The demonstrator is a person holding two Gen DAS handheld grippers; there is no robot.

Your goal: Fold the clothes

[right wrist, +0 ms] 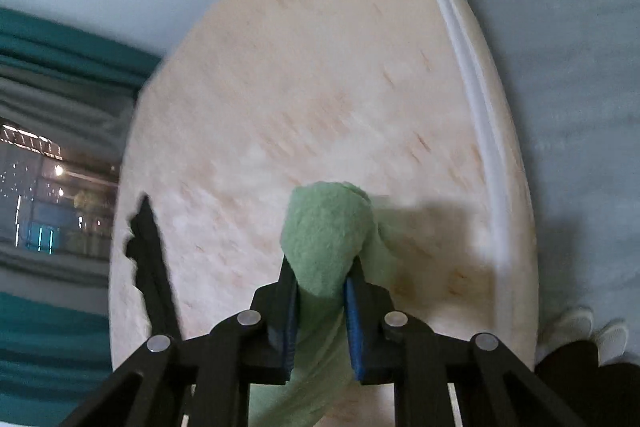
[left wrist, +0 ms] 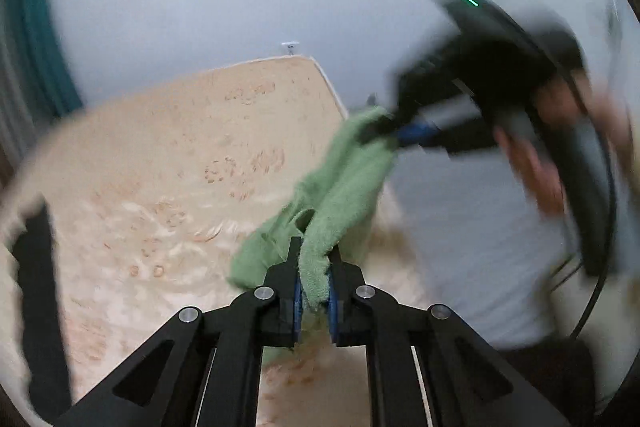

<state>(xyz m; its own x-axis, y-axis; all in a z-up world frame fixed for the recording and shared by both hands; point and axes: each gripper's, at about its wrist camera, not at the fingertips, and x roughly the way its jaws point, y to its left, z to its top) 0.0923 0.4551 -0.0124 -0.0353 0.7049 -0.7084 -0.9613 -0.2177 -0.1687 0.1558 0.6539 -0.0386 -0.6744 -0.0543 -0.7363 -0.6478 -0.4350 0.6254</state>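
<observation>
step: small green terry-cloth garment (left wrist: 340, 183) is lifted clear above pale patterned mattress (left wrist: 160, 155) | left gripper (left wrist: 314, 269) is clamped on one edge | right gripper (right wrist: 320, 281) is clamped on another | next: spreading flat is called for

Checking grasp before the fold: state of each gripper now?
Left gripper: closed on the green cloth.
Right gripper: closed on the same green cloth, another bunched part.

Bed: cream patterned mattress (right wrist: 320, 87), white piping on its edge
Curtain: teal (right wrist: 48, 39)
Floor: grey (right wrist: 580, 107)
Strap: black (right wrist: 154, 279), lying on the mattress
</observation>
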